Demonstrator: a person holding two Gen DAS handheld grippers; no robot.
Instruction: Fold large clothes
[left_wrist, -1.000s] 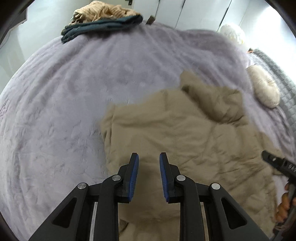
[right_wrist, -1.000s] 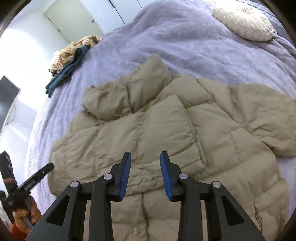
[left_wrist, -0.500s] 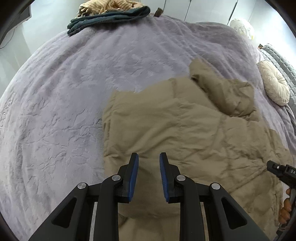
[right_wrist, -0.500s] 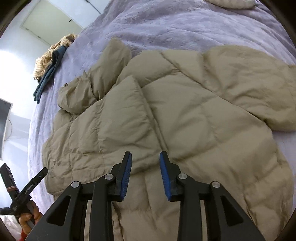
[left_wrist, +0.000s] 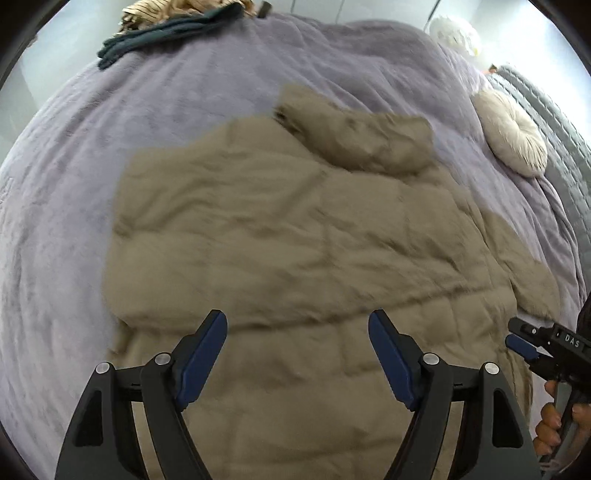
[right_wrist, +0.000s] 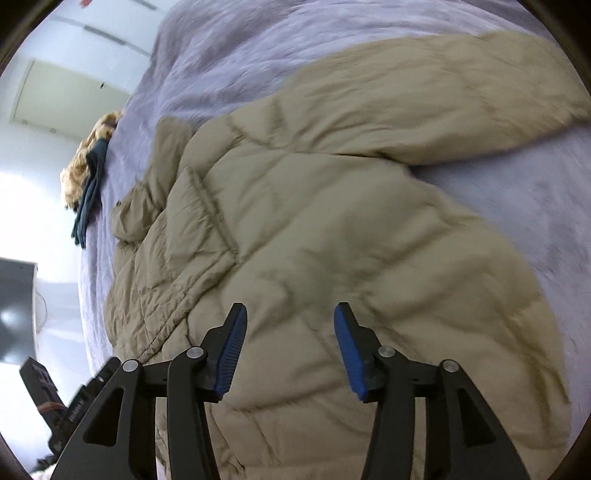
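puffy jacket, two empty grippers

the tan puffer jacket (left_wrist: 295, 229) lies spread on the purple bedspread (left_wrist: 92, 166), one sleeve out sideways. left gripper (left_wrist: 297, 332) and right gripper (right_wrist: 290, 325) hover spread wide, holding nothing. slick padding may slip from a shallow pinch, spoiling the fold.

Left wrist view: close above the tan puffer jacket (left_wrist: 295, 236), facing up the lilac bedspread (left_wrist: 66, 206) toward the round cushion (left_wrist: 515, 138). Right wrist view: equally close, tilted, aimed across the same jacket. Shared: jacket, bedspread, folded clothes pile (right_wrist: 86, 177).
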